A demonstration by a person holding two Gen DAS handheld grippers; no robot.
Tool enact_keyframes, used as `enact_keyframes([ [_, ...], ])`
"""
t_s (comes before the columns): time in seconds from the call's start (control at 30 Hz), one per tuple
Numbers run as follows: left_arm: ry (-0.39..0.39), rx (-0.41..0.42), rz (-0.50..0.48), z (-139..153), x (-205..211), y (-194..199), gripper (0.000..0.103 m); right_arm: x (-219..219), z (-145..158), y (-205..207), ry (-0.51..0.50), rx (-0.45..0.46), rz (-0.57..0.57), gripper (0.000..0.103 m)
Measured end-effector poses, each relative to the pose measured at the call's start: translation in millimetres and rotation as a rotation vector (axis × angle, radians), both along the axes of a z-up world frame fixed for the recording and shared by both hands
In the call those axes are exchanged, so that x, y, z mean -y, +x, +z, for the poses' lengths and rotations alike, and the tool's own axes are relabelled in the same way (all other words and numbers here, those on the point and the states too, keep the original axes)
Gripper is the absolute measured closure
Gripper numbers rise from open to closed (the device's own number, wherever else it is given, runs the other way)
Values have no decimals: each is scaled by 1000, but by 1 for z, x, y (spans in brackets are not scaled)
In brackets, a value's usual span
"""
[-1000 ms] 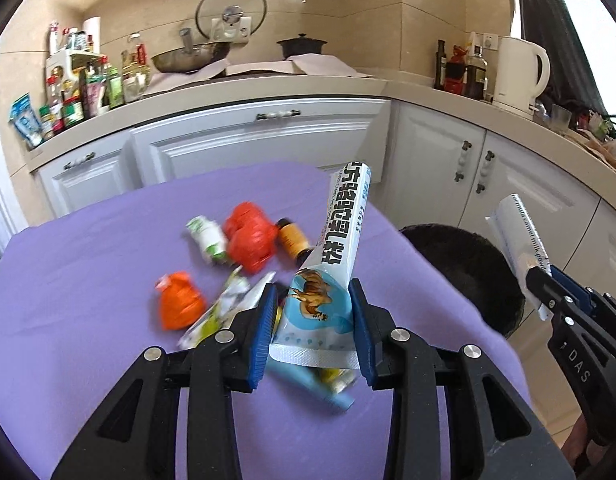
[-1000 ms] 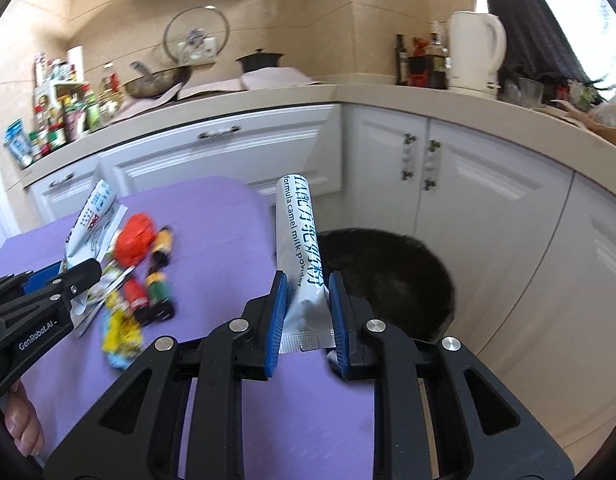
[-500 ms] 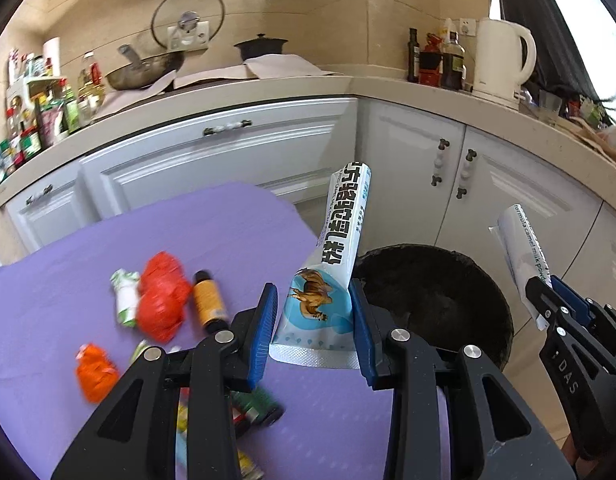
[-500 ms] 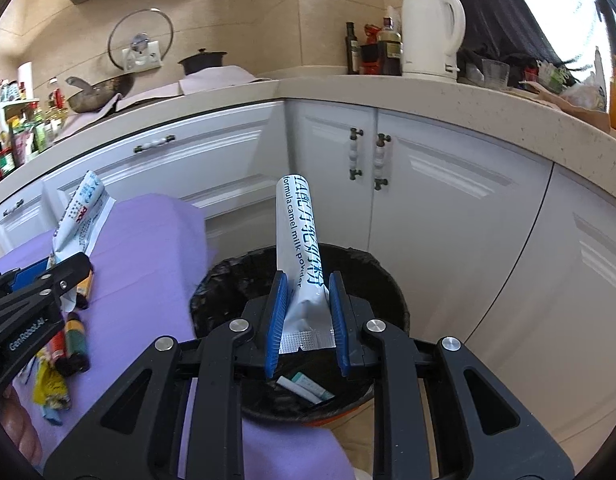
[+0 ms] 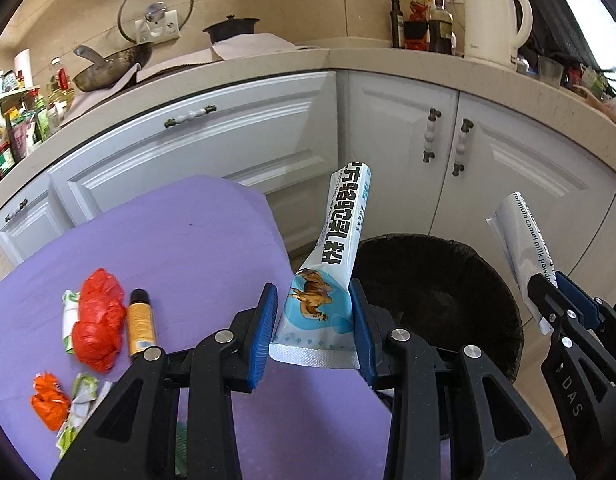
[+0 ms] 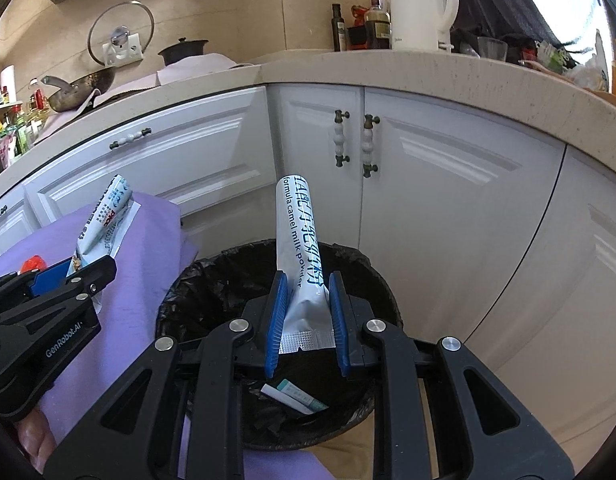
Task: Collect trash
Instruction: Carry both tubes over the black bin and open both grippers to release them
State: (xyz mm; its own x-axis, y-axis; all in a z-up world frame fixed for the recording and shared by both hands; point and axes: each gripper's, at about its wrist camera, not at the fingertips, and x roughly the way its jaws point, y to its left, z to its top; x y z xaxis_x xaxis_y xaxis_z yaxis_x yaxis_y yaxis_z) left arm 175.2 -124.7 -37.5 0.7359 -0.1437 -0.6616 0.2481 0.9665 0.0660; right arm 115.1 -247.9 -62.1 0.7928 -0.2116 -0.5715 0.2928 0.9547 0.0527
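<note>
While both grippers gripped packets, the bin lay below.
Right gripper (image 6: 307, 320), packet (image 6: 300, 256) upright, hung over the bin (image 6: 372, 280); left gripper (image 5: 312, 332) stood beside it.

"formula camel milk powder" is showing on the white sachet (image 6: 299, 256); "GenRobot.AI" is showing on the left gripper (image 6: 88, 276) at nine o'clock.

Glossy foil sachet (image 6: 302, 276), crinkly black plastic bin liner (image 6: 212, 280), matt purple cloth (image 5: 188, 240), speckled stone countertop (image 6: 448, 68)
</note>
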Motion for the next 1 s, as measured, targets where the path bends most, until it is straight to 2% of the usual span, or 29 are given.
enact_keyframes([
  [0.27, 29, -31, -13, -13, 18, 15, 66, 14, -13, 16, 21, -20, -15, 81],
  [0.33, 39, -51, -18, -17, 21, 18, 61, 18, -17, 20, 39, -26, -18, 76],
  [0.4, 42, -66, -19, -20, 23, 20, 48, 23, -21, 23, 54, -36, -27, 71],
  [0.53, 28, -67, -15, -19, 21, 21, 42, 29, -25, 22, 75, -44, -42, 68],
  [0.7, 13, -66, -11, -15, 17, 18, 41, 28, -22, 17, 73, -40, -51, 60],
  [1.0, -8, -34, -2, 2, -4, -4, 41, 7, -7, 0, 59, -18, -16, 54],
])
